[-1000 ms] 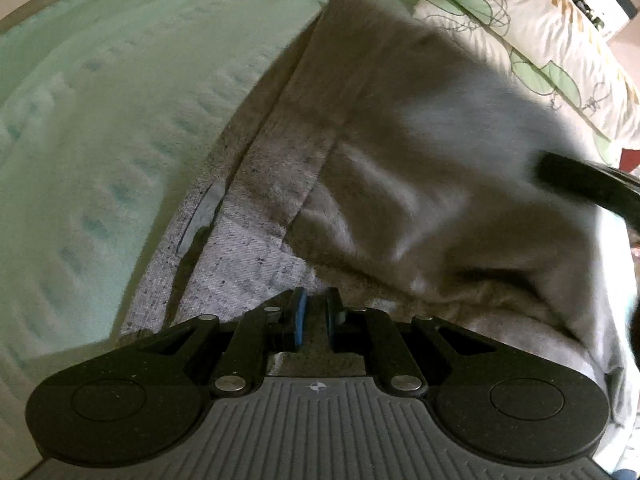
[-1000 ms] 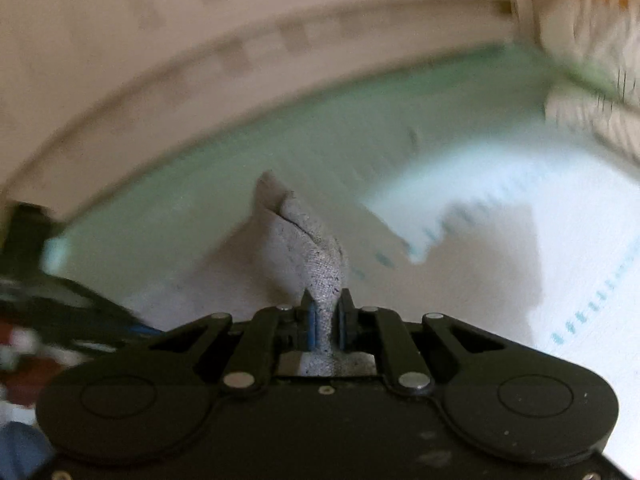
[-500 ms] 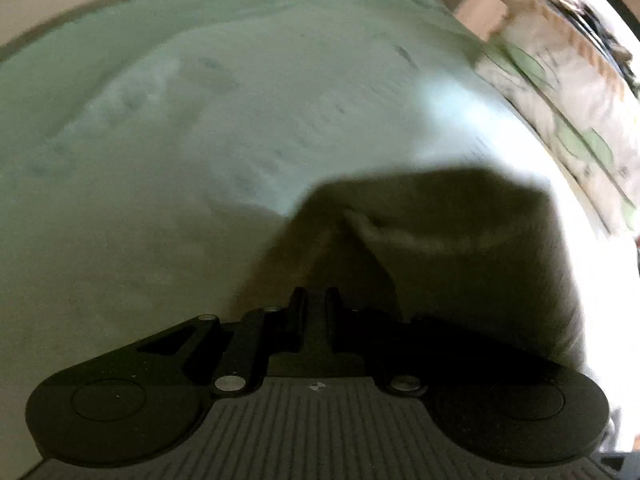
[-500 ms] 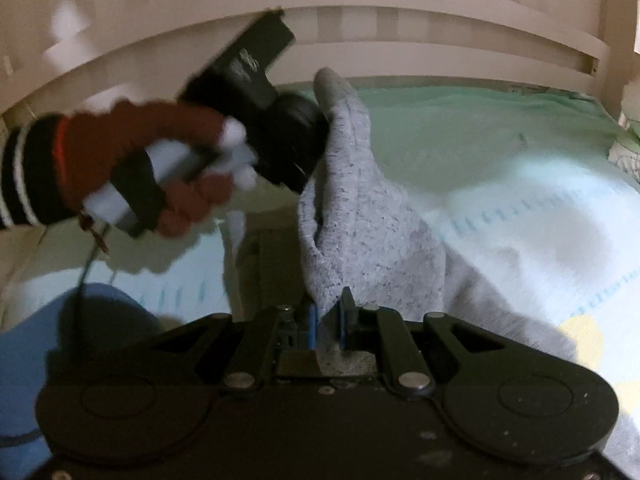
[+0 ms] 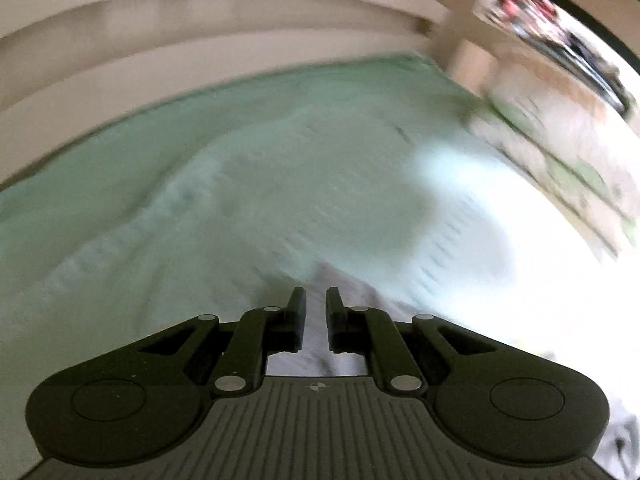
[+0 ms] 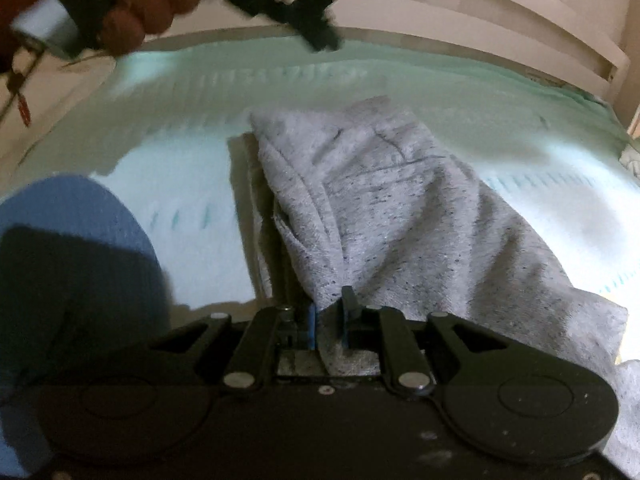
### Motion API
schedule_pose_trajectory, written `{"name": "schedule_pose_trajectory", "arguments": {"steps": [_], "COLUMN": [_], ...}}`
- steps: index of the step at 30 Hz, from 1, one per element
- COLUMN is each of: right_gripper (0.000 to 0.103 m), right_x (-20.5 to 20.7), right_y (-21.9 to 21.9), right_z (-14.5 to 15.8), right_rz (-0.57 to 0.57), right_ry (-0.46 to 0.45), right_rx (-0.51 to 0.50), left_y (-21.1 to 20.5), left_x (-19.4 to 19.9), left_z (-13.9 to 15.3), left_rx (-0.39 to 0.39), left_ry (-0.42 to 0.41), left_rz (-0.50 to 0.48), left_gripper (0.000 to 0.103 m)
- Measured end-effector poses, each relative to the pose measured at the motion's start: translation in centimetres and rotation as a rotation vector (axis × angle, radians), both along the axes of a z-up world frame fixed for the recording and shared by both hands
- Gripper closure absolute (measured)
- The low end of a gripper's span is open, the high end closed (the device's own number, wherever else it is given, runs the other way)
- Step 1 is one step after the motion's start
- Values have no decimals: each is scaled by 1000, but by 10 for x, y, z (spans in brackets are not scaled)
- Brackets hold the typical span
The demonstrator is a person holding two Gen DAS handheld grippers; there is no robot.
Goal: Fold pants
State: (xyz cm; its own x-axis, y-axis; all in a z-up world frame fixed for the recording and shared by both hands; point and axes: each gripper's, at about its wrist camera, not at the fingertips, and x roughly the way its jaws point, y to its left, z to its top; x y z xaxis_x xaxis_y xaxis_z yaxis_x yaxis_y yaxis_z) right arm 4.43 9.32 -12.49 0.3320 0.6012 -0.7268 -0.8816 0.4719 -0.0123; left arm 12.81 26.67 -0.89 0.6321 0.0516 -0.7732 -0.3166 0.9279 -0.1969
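Right tool (image 6: 329, 312) at pants (image 6: 400, 208) edge (jaws easing apart), open mattress (image 6: 200, 240) leftward.

Seen from the left wrist, nearly everything is smeared by motion: the bed (image 5: 248, 184) and the pillows (image 5: 560, 148) at its right show only as streaks. A grey scrap of the pants (image 5: 320, 280) shows past the fingers (image 5: 298, 308), the rest hidden under the tool. From the right wrist, the gloved hand (image 6: 136, 4) at top left is blurred and cut by the edge, as is the left gripper (image 6: 320, 36) it carries. The pants run off the lower right corner.
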Motion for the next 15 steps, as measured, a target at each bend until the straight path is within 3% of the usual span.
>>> {"name": "schedule_pose_trajectory", "arguments": {"steps": [7, 10, 12, 15], "right_gripper": [77, 77, 76, 75], "right_x": [2, -2, -5, -13], "right_y": [-29, -55, -78, -123], "right_z": [15, 28, 35, 44], "right_rz": [-89, -151, -202, -316], "right_ry": [46, 64, 71, 67], "right_rx": [112, 174, 206, 231], "left_y": [-66, -81, -88, -93], "left_x": [19, 20, 18, 21], "left_z": [-45, -57, -61, -62], "left_rx": [-53, 8, 11, 21], "left_ry": [185, 202, 204, 214], "left_rz": [-187, -181, -165, -136], "left_gripper": [93, 92, 81, 81]}}
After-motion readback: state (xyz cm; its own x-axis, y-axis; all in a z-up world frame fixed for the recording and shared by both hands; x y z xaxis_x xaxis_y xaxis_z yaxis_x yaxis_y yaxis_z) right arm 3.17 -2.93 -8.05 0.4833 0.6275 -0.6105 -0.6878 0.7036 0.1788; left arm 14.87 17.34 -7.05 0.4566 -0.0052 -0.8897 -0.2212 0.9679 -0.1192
